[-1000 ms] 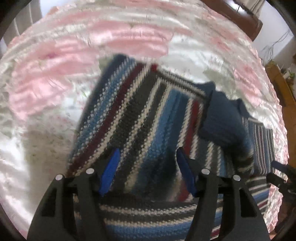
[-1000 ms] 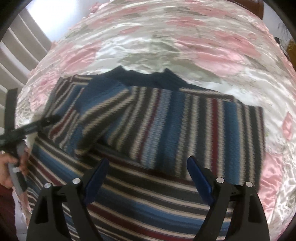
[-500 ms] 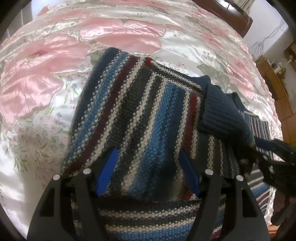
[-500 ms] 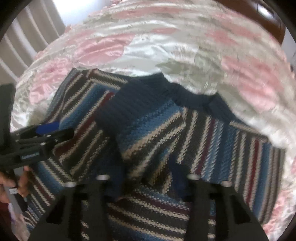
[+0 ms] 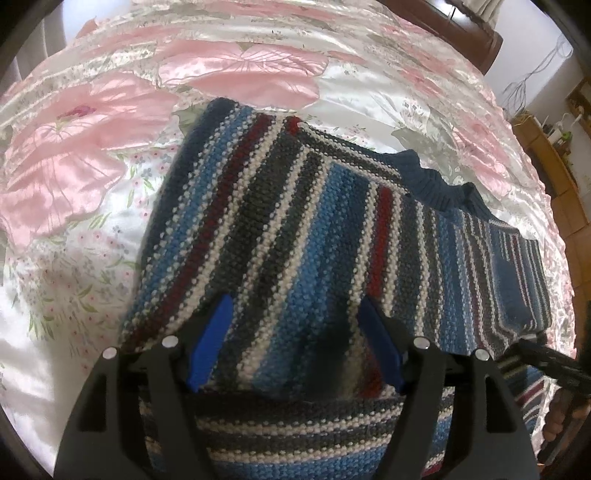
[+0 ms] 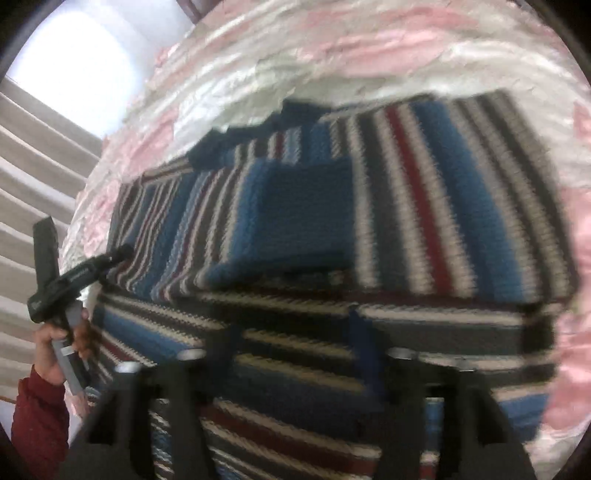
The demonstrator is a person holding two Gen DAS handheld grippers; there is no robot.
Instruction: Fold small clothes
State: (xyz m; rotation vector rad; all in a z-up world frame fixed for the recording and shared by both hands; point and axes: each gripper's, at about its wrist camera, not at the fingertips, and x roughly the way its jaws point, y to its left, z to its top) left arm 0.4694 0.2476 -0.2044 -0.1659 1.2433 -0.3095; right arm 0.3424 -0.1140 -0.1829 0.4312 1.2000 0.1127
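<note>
A knit sweater striped in blue, grey, white and dark red lies on the bed, with both sleeves folded in over its body. Its navy collar points away from me. My left gripper hovers open low over the folded left sleeve, nothing between its blue pads. The right wrist view is blurred; there the sweater fills the middle, and a sleeve's navy-blue end lies across the chest. My right gripper stands open just above the lower body of the sweater.
A pink and white floral satin bedspread surrounds the sweater. A dark wooden headboard stands at the far end, wooden furniture to the right. A hand in a red sleeve holds the left gripper. Curtains hang left.
The right sleeve with its navy cuff has moved off the middle of the chest and now lies flatter toward the right. The right gripper swung back over the hem. The left gripper barely moved.
</note>
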